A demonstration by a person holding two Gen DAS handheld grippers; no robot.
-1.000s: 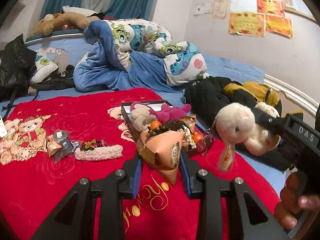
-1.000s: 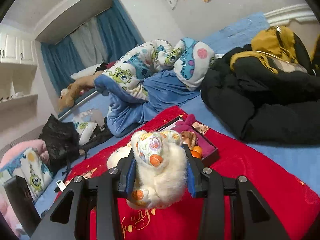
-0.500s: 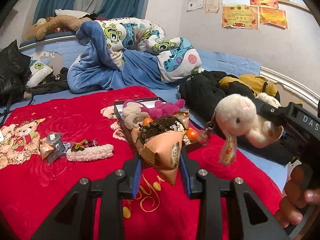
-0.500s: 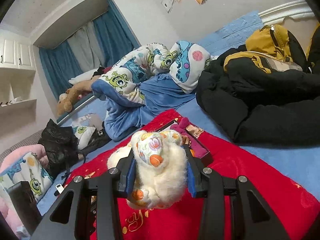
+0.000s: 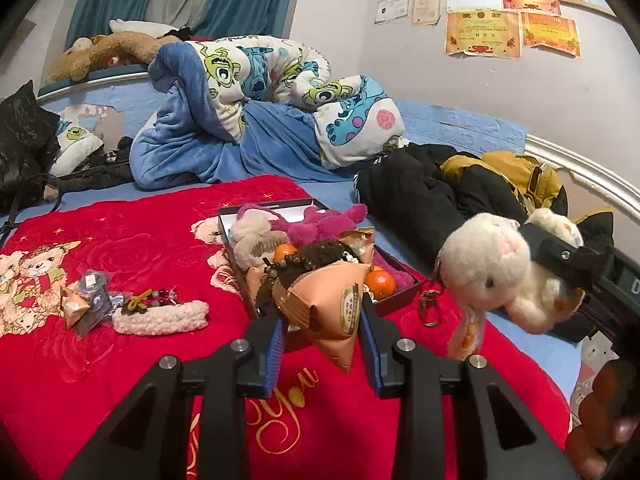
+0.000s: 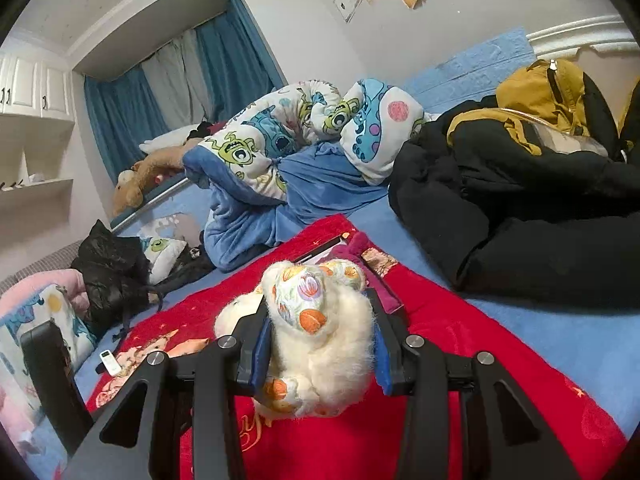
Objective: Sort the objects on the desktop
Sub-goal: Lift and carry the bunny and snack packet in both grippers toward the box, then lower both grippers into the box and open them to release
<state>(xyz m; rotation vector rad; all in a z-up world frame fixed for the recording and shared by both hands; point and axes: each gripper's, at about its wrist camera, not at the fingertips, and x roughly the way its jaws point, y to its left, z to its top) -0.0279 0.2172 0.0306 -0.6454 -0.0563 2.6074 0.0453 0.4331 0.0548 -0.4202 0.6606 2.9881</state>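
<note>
Right now you've got the white plush rabbit point(image 6: 320, 344) clamped between the pads of your right gripper point(image 6: 320, 346), held up off the red blanket point(image 5: 120, 360) on its right side, just short of the black tray point(image 5: 400, 300). Your left gripper point(image 5: 324, 332) is closed on the orange wrapped snack packet point(image 5: 332, 304), lifted in front of the tray's near edge. Both loads look bound for that tray, I'd say.

The tray sits toward the blanket's far right and is already crowded: a pink plush point(image 5: 320, 224), a beige fluffy toy point(image 5: 252, 236), two small oranges point(image 5: 380, 282), and a dark beaded piece point(image 5: 316, 256) heaped in the middle. So a good share of the sorting looks done.

What's left lies on the blanket's left half: a fluffy white band point(image 5: 160, 318) with a small trinket on it, and a couple of little packets point(image 5: 86, 300) beside it. Those are untouched, so you're past halfway, not finished.
</note>
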